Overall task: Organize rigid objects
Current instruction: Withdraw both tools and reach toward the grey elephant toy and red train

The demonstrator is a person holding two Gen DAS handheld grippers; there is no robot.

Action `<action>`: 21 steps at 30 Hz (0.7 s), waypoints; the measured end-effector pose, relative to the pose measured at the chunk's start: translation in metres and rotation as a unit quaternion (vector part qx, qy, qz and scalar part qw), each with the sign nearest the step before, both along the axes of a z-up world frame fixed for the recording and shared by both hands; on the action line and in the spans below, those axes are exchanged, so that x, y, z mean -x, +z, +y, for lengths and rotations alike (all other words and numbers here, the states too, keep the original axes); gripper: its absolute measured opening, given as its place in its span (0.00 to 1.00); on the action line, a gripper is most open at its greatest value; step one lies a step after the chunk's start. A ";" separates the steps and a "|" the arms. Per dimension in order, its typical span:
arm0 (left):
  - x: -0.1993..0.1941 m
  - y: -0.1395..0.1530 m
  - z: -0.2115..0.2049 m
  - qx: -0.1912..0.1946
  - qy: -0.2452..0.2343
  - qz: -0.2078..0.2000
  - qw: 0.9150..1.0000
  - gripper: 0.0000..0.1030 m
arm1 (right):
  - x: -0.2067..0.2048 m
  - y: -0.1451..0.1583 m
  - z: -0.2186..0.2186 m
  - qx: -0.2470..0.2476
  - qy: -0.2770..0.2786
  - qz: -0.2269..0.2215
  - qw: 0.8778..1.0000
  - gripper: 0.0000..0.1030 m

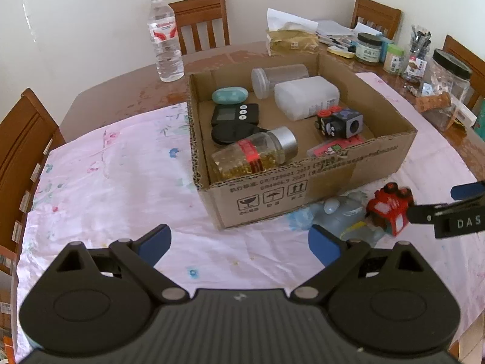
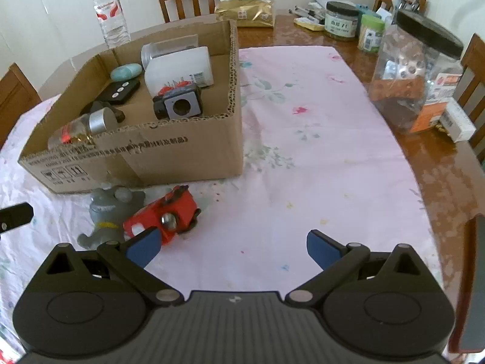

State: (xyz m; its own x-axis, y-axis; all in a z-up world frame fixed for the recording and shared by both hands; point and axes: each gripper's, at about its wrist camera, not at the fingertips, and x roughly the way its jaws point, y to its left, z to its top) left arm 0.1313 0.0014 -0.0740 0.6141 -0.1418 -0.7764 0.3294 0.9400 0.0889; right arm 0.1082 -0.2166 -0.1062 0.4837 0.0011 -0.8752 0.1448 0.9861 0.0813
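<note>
A cardboard box [image 1: 303,194] [image 2: 169,151] on the pink cloth holds several items: a jar of yellow capsules [image 1: 254,153], a white bottle [image 1: 306,97], a black timer [image 1: 235,113], a teal case [image 1: 229,95] and a grey toy block [image 1: 341,123] [image 2: 178,106]. In front of the box lie a red toy car [image 1: 389,207] [image 2: 165,212] and a grey shark figure [image 1: 342,212] [image 2: 106,212]. My left gripper [image 1: 239,244] is open and empty, before the box. My right gripper [image 2: 232,244] is open, its left finger beside the red car.
A water bottle [image 1: 165,39] stands behind the box. Jars [image 2: 415,72], a tissue pack [image 2: 245,9] and clutter line the table's far right. Wooden chairs [image 1: 200,21] surround the table.
</note>
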 end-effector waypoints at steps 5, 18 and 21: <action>0.003 0.000 0.000 0.002 -0.001 0.002 1.000 0.94 | 0.009 0.002 0.005 -0.014 0.011 -0.005 1.000 1.00; 0.011 -0.006 -0.014 0.005 -0.044 0.019 0.999 0.94 | 0.001 -0.028 0.003 0.031 0.021 0.020 0.999 1.00; 0.011 -0.011 -0.023 0.004 -0.069 0.024 0.997 0.94 | 0.002 -0.030 -0.013 0.049 -0.005 0.024 0.998 1.00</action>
